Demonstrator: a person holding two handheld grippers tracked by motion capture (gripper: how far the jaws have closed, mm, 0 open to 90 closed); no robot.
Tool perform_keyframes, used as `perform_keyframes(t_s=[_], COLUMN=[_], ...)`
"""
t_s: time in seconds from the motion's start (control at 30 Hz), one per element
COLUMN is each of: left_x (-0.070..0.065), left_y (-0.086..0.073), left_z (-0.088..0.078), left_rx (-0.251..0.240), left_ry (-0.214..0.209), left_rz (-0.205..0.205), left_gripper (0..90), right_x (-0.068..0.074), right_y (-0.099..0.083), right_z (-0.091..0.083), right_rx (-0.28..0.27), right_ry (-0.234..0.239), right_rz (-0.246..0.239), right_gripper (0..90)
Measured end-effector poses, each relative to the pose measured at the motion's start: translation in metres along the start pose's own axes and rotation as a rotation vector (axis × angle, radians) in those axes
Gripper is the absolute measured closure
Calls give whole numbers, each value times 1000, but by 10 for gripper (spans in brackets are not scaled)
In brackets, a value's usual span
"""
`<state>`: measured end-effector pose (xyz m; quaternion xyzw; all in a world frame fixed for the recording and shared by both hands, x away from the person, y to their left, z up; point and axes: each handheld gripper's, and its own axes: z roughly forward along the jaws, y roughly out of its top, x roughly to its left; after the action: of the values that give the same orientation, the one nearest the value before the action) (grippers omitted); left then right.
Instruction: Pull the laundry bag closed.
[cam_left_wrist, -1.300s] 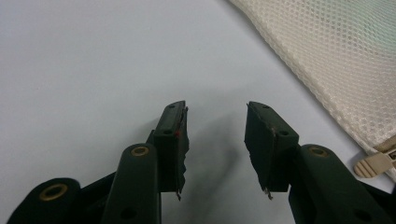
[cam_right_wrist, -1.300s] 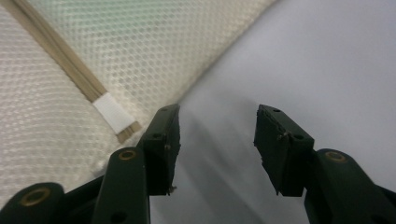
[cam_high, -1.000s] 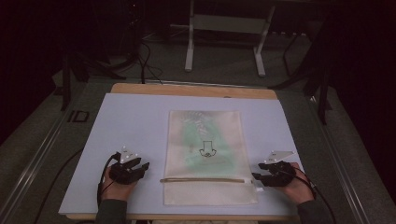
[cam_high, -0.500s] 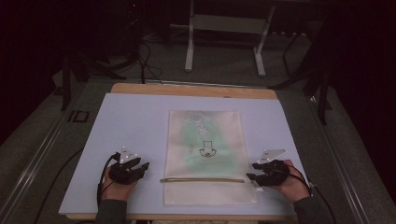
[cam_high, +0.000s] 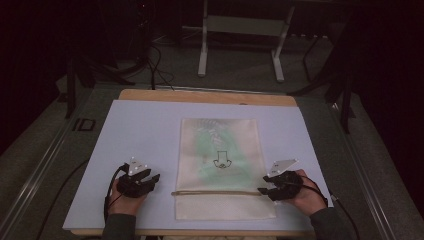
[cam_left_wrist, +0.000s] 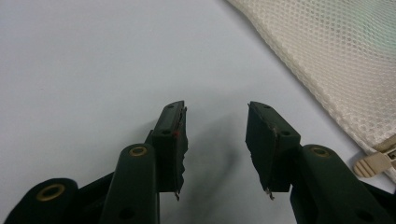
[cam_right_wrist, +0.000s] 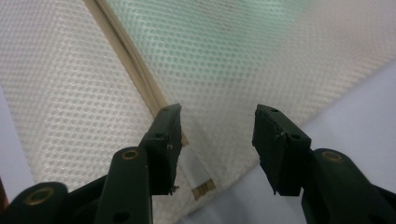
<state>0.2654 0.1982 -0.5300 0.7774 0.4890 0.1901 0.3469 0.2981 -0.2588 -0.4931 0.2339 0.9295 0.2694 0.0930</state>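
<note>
A cream mesh bag (cam_high: 220, 150) with something green inside lies flat on the pale table cover (cam_high: 140, 130). Its zipper (cam_high: 215, 192) runs across it near the front. My left gripper (cam_high: 152, 180) rests on the cover to the left of the bag, open and holding nothing (cam_left_wrist: 215, 116). The bag's edge (cam_left_wrist: 336, 56) and a beige zipper pull (cam_left_wrist: 373, 163) lie off to that gripper's right. My right gripper (cam_high: 262, 191) sits at the bag's right edge, by the zipper's end. Its jaws stand open (cam_right_wrist: 217, 119) above the mesh (cam_right_wrist: 224, 56), with the zipper strip (cam_right_wrist: 126, 60) ending near the left jaw.
The cover lies on a wooden board (cam_high: 210, 95) whose far edge shows. A metal stand (cam_high: 240, 25) and cables sit on the dark floor beyond the table. Bare cover stretches left and right of the bag.
My right gripper has slid a little to the left, onto the bag's right edge by the zipper end. The left gripper and the bag have stayed put.
</note>
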Motion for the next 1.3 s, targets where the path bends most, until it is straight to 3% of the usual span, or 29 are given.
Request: perform_keyframes(t_s=[0.73,1.3], left_x=[-1,-2], left_y=[0,1], left_z=[0,1], left_rx=[2,7], left_ry=[0,3], left_rz=[6,19], left_gripper=[571,571], right_x=[17,31], right_y=[27,47], right_z=[14,26], right_rx=[6,-3], right_ry=[65,117], right_rz=[-91,-134], right_gripper=[503,483])
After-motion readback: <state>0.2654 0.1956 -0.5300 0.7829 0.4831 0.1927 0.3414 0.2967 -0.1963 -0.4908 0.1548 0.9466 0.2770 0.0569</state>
